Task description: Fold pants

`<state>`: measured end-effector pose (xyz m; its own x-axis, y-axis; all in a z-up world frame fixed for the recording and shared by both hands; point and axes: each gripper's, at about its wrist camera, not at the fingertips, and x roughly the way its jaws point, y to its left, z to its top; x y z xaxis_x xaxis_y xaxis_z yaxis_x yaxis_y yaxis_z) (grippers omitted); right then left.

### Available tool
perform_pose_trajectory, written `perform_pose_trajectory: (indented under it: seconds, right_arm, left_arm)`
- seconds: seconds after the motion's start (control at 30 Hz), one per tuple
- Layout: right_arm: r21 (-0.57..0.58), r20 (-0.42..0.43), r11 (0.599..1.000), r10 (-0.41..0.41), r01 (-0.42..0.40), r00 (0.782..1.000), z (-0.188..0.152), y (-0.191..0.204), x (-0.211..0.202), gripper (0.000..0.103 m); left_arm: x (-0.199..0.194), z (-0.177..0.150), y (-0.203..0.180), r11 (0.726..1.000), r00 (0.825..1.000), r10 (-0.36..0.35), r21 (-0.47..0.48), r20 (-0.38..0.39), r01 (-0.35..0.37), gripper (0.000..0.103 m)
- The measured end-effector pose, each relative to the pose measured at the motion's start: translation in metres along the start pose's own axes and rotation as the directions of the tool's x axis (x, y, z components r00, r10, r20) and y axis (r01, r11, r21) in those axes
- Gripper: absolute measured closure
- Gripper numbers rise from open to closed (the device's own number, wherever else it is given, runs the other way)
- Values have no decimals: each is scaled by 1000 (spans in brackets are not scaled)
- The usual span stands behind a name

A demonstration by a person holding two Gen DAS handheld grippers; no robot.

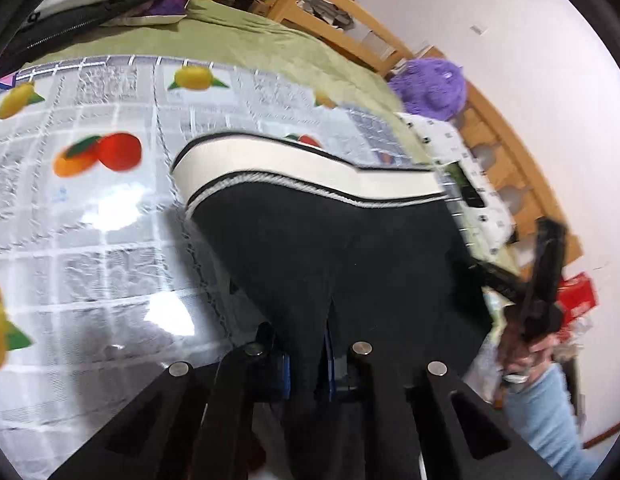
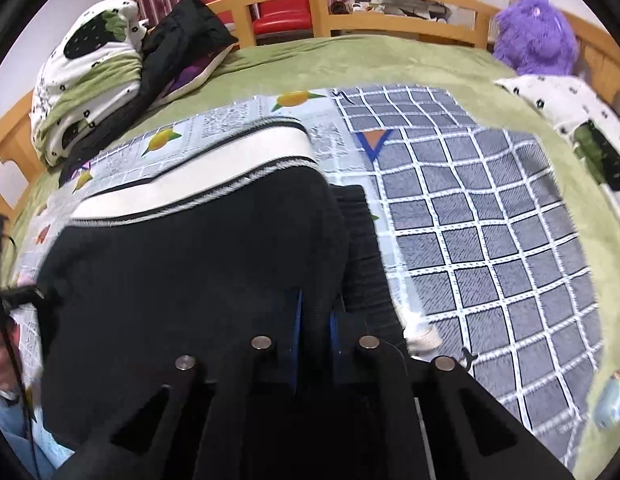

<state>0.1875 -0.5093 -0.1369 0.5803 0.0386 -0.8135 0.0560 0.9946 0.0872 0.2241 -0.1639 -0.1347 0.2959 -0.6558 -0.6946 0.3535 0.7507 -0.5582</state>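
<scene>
The black pants [image 1: 322, 240] with a white, black-striped waistband [image 1: 310, 168] hang lifted over the fruit-print sheet [image 1: 89, 208] on the bed. My left gripper [image 1: 307, 364] is shut on the pants' near edge. My right gripper [image 2: 314, 344] is shut on the pants [image 2: 189, 272] too; their waistband [image 2: 197, 176] points away from me. The right gripper and the hand holding it also show at the right of the left wrist view [image 1: 538, 304]. Part of the pants lies ribbed and dark beside the right fingers.
A grey checked blanket [image 2: 490, 240] lies right of the fruit-print sheet on the green bedspread [image 2: 350, 64]. Folded bedding and a black jacket [image 2: 109, 80] sit at the far left, a purple plush toy [image 2: 534, 36] at the far right. A wooden bed rail [image 2: 350, 0] surrounds the bed.
</scene>
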Motion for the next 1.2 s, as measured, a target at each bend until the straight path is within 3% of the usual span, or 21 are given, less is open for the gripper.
perform_pose_trajectory:
  seconds: [0.07,0.2,0.33,0.43,0.53,0.67,0.83,0.97,1.1,1.2]
  right_arm:
    - [16,2,1000,20,-20,1000,2,18,-11,93]
    - [81,13,986,144,-144,990,1,73,-27,93]
    - [54,-28,969,242,-241,970,-8,148,-21,93]
    - [-11,-72,950,310,-311,948,-17,207,-15,93]
    - [-110,-83,947,295,-303,952,-23,241,-9,92]
    - [-156,-115,972,162,-179,980,-36,239,22,81]
    - [-133,-78,982,127,-136,989,-50,225,-10,79]
    - [-40,-120,972,227,-233,967,-69,212,-26,75]
    - [-74,-161,965,237,-251,958,-84,213,-31,73]
    - [-66,-186,958,262,-278,947,-92,211,-29,69]
  left_arm:
    - [-30,0,6,1000,1000,16,8,21,-16,92]
    - [-96,-15,34,989,989,130,54,76,-135,93]
    - [-160,-38,90,970,967,240,12,84,-241,93]
    - [-180,-51,121,949,946,314,-15,78,-314,93]
    - [-175,-65,138,931,929,365,-52,59,-362,86]
    - [-171,-85,136,884,881,467,-26,75,-467,76]
    - [-182,-121,126,884,882,467,-22,62,-466,62]
    - [-195,-170,107,888,887,456,23,76,-459,56]
    - [-201,-216,90,914,913,397,52,87,-402,44]
    - [-191,-233,86,904,905,416,62,91,-422,44]
